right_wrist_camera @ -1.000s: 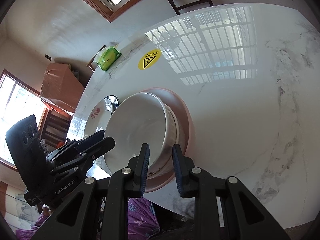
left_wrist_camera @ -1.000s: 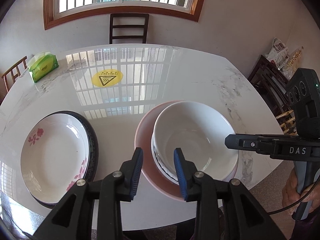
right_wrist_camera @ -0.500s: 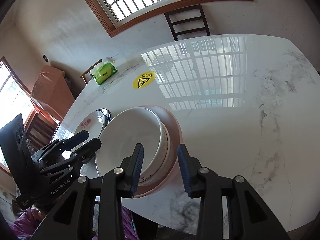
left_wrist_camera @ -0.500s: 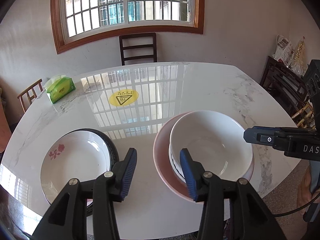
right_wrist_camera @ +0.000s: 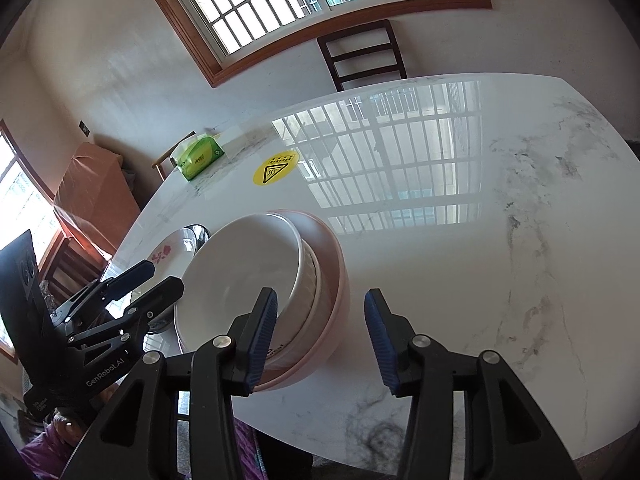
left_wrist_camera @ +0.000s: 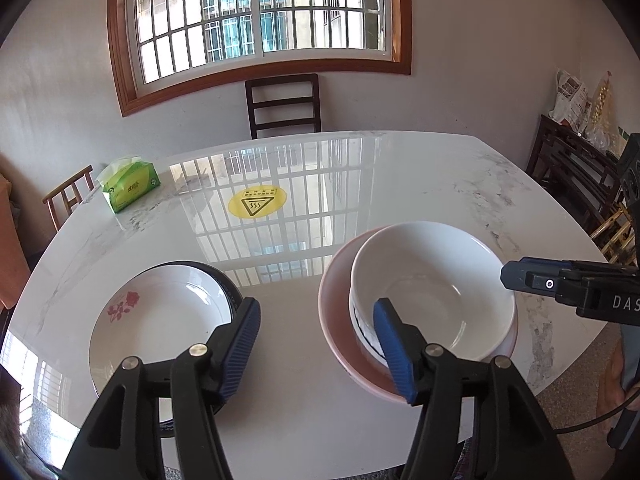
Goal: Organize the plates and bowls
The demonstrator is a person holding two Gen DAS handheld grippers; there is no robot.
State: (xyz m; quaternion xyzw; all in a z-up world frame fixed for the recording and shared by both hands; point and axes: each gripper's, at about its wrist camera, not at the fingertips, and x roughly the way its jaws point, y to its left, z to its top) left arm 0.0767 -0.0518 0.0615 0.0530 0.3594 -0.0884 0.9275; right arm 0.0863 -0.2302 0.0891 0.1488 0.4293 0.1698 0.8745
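Both hand-held grippers, left [left_wrist_camera: 316, 344] and right [right_wrist_camera: 320, 336], jaws just spread and empty, above white bowl [left_wrist_camera: 432, 292] in pink bowl [left_wrist_camera: 340, 344], lower frame.

"GenRobot.AI" marks the left hand-held gripper [right_wrist_camera: 158, 284], "DAS", probably cut off, the right hand-held gripper [left_wrist_camera: 516, 276].

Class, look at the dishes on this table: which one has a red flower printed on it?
The shallow white plate at the left, resting on a dark-rimmed plate. The white bowl and the pink bowl under it show no flower.
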